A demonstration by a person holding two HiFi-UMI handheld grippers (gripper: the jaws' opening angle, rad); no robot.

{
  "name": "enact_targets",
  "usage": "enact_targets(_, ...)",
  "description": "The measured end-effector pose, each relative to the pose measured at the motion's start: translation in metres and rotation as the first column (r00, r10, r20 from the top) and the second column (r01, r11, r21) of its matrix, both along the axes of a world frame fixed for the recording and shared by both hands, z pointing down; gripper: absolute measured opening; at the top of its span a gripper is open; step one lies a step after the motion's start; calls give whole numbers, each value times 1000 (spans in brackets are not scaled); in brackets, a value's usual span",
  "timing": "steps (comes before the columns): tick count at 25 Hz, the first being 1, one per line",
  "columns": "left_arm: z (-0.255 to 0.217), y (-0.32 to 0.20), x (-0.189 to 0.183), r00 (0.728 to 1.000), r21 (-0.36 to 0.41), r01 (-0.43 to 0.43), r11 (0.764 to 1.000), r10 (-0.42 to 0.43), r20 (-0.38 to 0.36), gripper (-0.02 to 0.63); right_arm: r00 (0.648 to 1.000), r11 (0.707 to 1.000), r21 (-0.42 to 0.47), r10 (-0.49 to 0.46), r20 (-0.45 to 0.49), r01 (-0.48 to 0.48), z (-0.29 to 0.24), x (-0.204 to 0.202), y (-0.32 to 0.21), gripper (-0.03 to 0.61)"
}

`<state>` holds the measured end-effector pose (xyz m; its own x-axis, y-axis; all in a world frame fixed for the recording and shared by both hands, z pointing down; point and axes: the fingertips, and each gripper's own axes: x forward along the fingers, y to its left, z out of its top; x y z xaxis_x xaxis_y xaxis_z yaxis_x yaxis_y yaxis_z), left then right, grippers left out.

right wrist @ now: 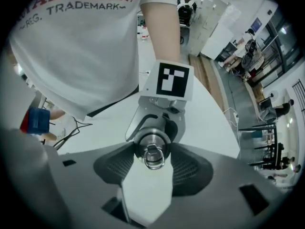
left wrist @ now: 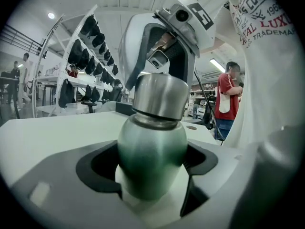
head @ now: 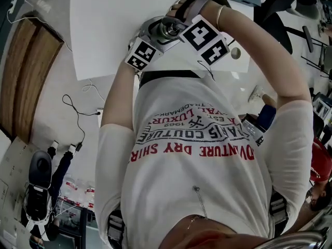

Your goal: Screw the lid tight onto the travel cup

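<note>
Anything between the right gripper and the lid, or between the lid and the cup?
Nothing visible. The round steel lid with a ring already sits on the green metal travel cup, which the left gripper holds. The right gripper has its pads directly on the lid's sides, with nothing in between.

Even, cool indoor light fills all three views. A ceiling strip light (left wrist: 217, 63) and a round lamp (left wrist: 51, 15) glow in the left gripper view. In the head view the white desk (head: 104, 25) is bright, almost washed out. Soft highlights run down the steel lid (left wrist: 159, 94) and the green travel cup (left wrist: 150, 151), whose near body is out of focus. Both gripper views bend strongly and fall to black at the corners. Shadows are faint.
</note>
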<state>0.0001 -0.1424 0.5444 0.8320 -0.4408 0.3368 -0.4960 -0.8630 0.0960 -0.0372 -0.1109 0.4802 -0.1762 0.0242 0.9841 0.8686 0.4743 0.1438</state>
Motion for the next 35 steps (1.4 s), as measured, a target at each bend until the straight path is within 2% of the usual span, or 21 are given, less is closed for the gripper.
enact_targets(3,-1,-1,-1,1000,0,2,1000,-2,-2,394,1000,999,-38,10,13,-9,-1,-2,2,244)
enact_targets(6,0,-4,-4,1000,-1,1,1000,-1,-2,394,994,989,-102,106,-16,-107,-1,-7,-2,242)
enact_targets(10,0,-2,-7,1000,-4,-2,1000,2,-4,394,972,955,-183,230,-35,-233,-3,-13,-2,242)
enact_targets(13,0,0,-10,1000,-1,-5,1000,5,-4,395,934,911,-212,357,-27,-354,-4,-18,-1,242)
enact_targets(15,1,-2,-11,1000,-4,-6,1000,6,-5,394,885,856,-251,466,-6,-453,-4,-20,-5,242)
enact_targets(17,3,-5,-11,1000,-9,-4,1000,4,-6,394,807,773,-299,590,16,-559,-3,-22,-11,242)
enact_targets(22,3,-5,-3,1000,-8,-6,1000,6,-3,394,547,525,-382,835,60,-761,-6,-15,-18,242)
enact_targets(24,1,-3,-1,1000,-5,-6,1000,6,-1,394,420,411,-404,905,69,-817,-8,-12,-18,242)
enact_targets(26,1,-3,-2,1000,-4,-8,1000,8,-1,394,254,255,-429,965,60,-867,-8,-12,-20,242)
enact_targets(27,0,-3,-3,1000,-4,-8,1000,8,0,394,180,188,-433,982,60,-882,-9,-13,-21,242)
enact_targets(28,0,-3,-3,1000,-4,-7,1000,7,0,394,125,142,-430,990,67,-891,-9,-13,-22,242)
enact_targets(30,-1,-3,-4,1000,-4,-5,1000,5,1,394,67,96,-419,994,83,-903,-10,-13,-23,242)
enact_targets(32,-1,-2,-3,1000,-5,-6,1000,6,3,394,51,82,-427,995,84,-901,-10,-12,-23,244)
enact_targets(33,-1,-2,-2,1000,-6,-7,1000,7,4,394,65,95,-433,994,84,-896,-10,-11,-22,244)
enact_targets(34,-1,-2,-1,1000,-7,-8,1000,8,5,394,96,126,-435,991,91,-891,-10,-10,-21,244)
enact_targets(35,-1,-1,0,1000,-7,-9,1000,9,5,394,144,178,-431,983,109,-885,-11,-8,-21,244)
